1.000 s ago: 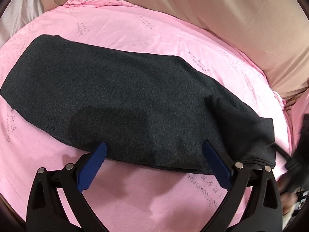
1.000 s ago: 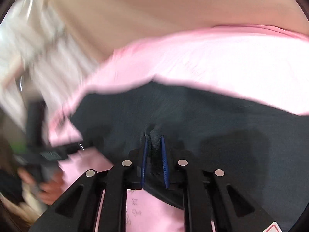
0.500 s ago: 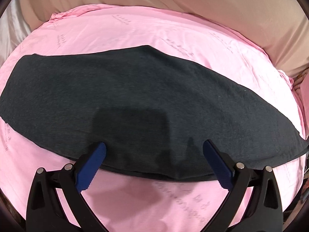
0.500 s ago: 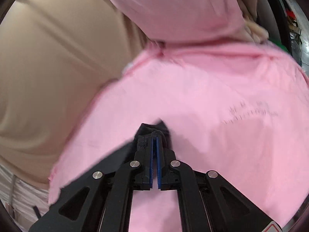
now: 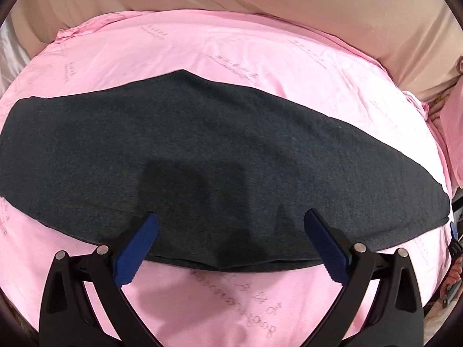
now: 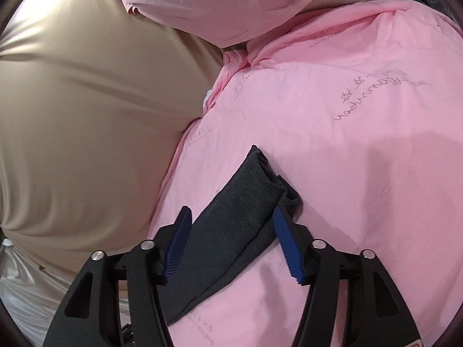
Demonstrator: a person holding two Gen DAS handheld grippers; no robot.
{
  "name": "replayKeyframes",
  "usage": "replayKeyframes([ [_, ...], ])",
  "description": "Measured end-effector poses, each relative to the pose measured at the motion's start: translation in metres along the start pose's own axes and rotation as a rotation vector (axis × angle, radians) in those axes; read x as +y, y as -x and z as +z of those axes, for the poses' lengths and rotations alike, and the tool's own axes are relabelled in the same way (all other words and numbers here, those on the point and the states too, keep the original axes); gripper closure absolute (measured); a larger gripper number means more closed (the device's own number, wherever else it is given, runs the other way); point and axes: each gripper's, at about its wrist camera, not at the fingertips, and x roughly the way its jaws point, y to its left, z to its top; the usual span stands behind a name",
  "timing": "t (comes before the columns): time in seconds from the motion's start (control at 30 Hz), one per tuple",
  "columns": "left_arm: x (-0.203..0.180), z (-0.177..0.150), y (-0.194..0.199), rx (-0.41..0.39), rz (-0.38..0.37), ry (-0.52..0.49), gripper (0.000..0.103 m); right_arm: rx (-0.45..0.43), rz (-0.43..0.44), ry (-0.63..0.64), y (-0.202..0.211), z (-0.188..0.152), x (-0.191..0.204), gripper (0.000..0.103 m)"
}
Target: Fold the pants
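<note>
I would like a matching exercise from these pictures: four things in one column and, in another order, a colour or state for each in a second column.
Things
1. pants
2. bedsheet
3. left gripper
4. right gripper

Descriptions
A. pink, with printed writing
B. open, hanging over the long edge of the cloth
C. dark grey, lying flat
D. jaws just opened, with the end of the cloth between them

Pairs: 1-C, 2-A, 3-B, 4-D

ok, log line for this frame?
pants: flat on pink sheet | left gripper: open, empty, over near edge | right gripper: just opened, pants end loose between pads
</note>
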Motion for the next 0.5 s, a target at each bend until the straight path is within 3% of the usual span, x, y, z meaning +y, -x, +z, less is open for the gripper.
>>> replayKeyframes([
  [0.1, -0.010, -0.001, -0.002, 0.008, -0.005, -0.022, 0.005, -0.056, -0.137, 0.052, -0.012, 0.009, 0.011, 0.040],
  [0.2, -0.016, -0.002, 0.001, 0.005, -0.006, -0.039, 0.005, -0.048, -0.226, 0.207, -0.031, 0.021, 0.033, 0.045],
  [0.27, -0.019, -0.001, 0.000, 0.004, -0.005, -0.044, 0.005, 0.086, -0.247, 0.259, -0.060, 0.025, 0.038, 0.099],
  [0.33, -0.019, -0.001, -0.001, 0.009, -0.004, -0.038, 0.005, 0.099, -0.215, 0.296, -0.053, 0.020, 0.052, 0.101],
  [0.43, -0.017, -0.001, 0.001, 0.007, 0.006, -0.037, 0.005, -0.006, -0.158, 0.339, -0.002, 0.018, 0.072, 0.101],
  [0.5, -0.018, 0.000, 0.000, 0.007, -0.001, -0.038, 0.005, 0.014, -0.249, 0.338, -0.005, 0.023, 0.056, 0.101],
])
